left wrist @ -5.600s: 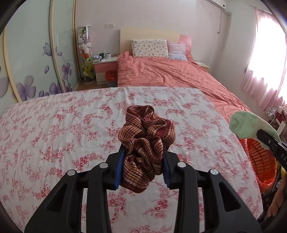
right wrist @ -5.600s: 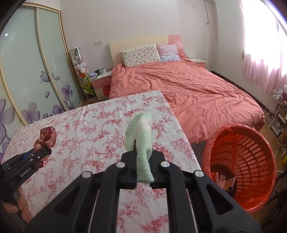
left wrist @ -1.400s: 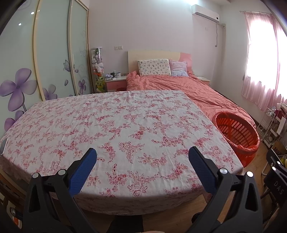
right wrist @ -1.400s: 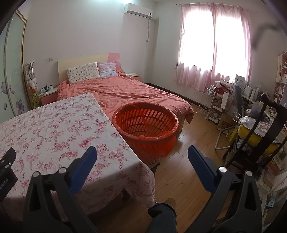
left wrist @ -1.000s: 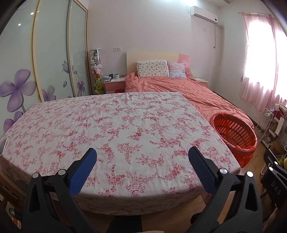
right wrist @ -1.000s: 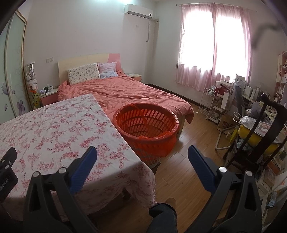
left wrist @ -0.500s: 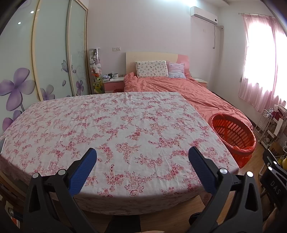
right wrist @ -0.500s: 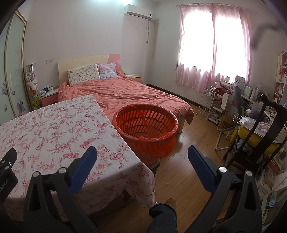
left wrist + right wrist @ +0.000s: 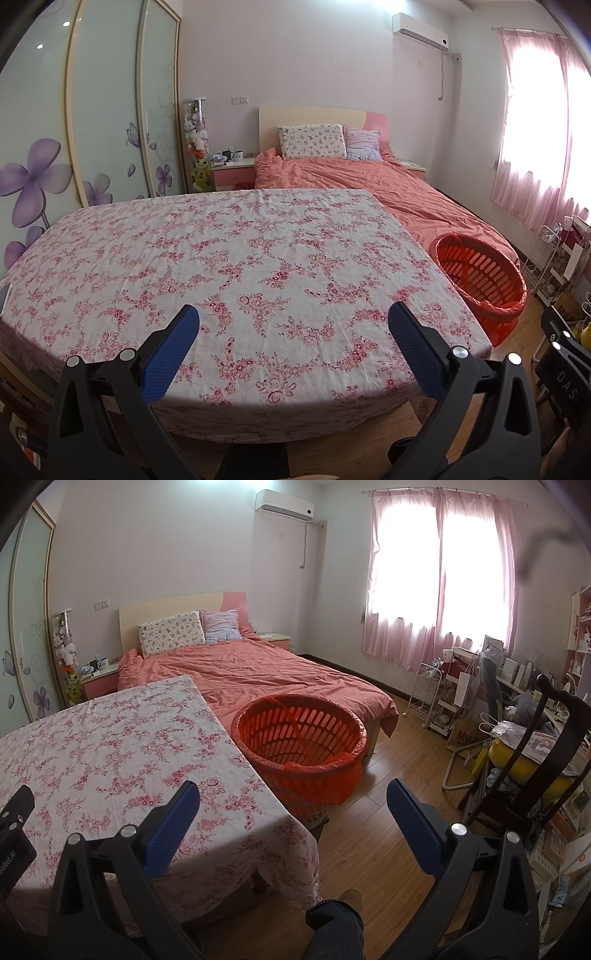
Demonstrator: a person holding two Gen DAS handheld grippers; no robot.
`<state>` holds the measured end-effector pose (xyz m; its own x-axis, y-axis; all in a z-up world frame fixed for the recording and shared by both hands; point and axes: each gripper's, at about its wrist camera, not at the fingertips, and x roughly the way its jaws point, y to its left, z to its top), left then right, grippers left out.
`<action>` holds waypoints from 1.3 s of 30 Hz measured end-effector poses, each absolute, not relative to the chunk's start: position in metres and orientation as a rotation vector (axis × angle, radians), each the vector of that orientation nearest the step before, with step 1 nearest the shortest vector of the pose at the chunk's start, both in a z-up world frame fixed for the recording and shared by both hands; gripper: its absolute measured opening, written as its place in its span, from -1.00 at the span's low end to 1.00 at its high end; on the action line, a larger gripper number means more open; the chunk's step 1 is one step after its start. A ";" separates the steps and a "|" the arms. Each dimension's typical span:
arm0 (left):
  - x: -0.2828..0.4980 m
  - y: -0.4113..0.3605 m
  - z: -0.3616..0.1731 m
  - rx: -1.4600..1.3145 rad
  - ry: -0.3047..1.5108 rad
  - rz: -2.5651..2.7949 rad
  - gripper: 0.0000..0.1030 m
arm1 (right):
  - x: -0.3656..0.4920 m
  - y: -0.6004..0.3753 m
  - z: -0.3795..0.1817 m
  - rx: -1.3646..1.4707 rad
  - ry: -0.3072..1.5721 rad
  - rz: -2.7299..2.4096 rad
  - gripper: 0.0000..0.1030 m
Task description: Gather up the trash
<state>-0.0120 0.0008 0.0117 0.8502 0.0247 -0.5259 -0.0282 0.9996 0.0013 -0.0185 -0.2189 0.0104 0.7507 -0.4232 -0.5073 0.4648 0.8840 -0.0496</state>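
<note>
An orange slatted basket [image 9: 301, 738] lined with an orange bag stands on the wood floor between the table and the bed; it also shows at the right of the left wrist view as the basket [image 9: 480, 277]. My left gripper [image 9: 293, 321] is open and holds nothing, back from the near edge of the flowered tablecloth [image 9: 236, 258]. My right gripper [image 9: 291, 797] is open too, held above the table's right corner and the floor, short of the basket. No loose item lies on the cloth. The basket's bottom is hidden from both views.
A bed with a coral cover [image 9: 258, 675] lies behind the table. A dark wooden chair [image 9: 535, 760], a white wire rack [image 9: 432, 698] and clutter crowd the right side. Sliding wardrobe doors [image 9: 92, 122] line the left wall. A person's leg [image 9: 336, 930] shows below.
Since 5.6 s ago both grippers have let go of the rolled brown cloth and the green cloth and pulled back from the table. Over the last second the views barely shift.
</note>
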 end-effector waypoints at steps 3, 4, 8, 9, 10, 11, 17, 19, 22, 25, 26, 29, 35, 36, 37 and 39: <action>-0.012 0.001 0.012 -0.006 0.554 0.028 0.96 | -0.018 -0.219 0.010 0.081 0.535 -0.486 0.92; -0.012 0.001 0.012 -0.007 0.554 0.028 0.96 | -0.018 -0.219 0.010 0.081 0.535 -0.485 0.92; -0.012 0.001 0.012 -0.008 0.555 0.028 0.96 | -0.018 -0.219 0.010 0.081 0.535 -0.485 0.92; -0.012 0.001 0.012 -0.007 0.555 0.028 0.96 | -0.018 -0.219 0.010 0.081 0.534 -0.486 0.92; -0.012 0.000 0.012 -0.007 0.555 0.027 0.96 | -0.018 -0.219 0.010 0.081 0.535 -0.485 0.92; -0.012 0.000 0.012 -0.006 0.555 0.028 0.96 | -0.018 -0.219 0.010 0.081 0.535 -0.485 0.92; -0.012 -0.001 0.010 -0.007 0.557 0.027 0.96 | -0.018 -0.219 0.009 0.080 0.534 -0.486 0.92; -0.012 -0.001 0.010 -0.007 0.557 0.027 0.96 | -0.019 -0.219 0.010 0.080 0.533 -0.486 0.92; -0.012 -0.001 0.010 -0.007 0.557 0.027 0.96 | -0.019 -0.219 0.010 0.080 0.533 -0.486 0.92; -0.012 -0.001 0.011 -0.007 0.558 0.027 0.96 | -0.019 -0.219 0.010 0.080 0.534 -0.486 0.92; -0.012 -0.001 0.010 -0.007 0.558 0.026 0.96 | -0.019 -0.219 0.010 0.080 0.534 -0.486 0.92; -0.012 -0.001 0.011 -0.008 0.558 0.026 0.96 | -0.019 -0.219 0.010 0.080 0.533 -0.487 0.92; -0.012 -0.002 0.010 -0.008 0.558 0.027 0.96 | -0.018 -0.218 0.009 0.080 0.533 -0.486 0.92; -0.013 -0.002 0.010 -0.008 0.559 0.027 0.96 | -0.018 -0.218 0.009 0.080 0.533 -0.487 0.92; -0.013 -0.003 0.010 -0.009 0.559 0.029 0.96 | -0.018 -0.218 0.009 0.080 0.533 -0.487 0.92; -0.013 -0.002 0.010 -0.010 0.560 0.028 0.96 | -0.018 -0.218 0.009 0.078 0.533 -0.487 0.92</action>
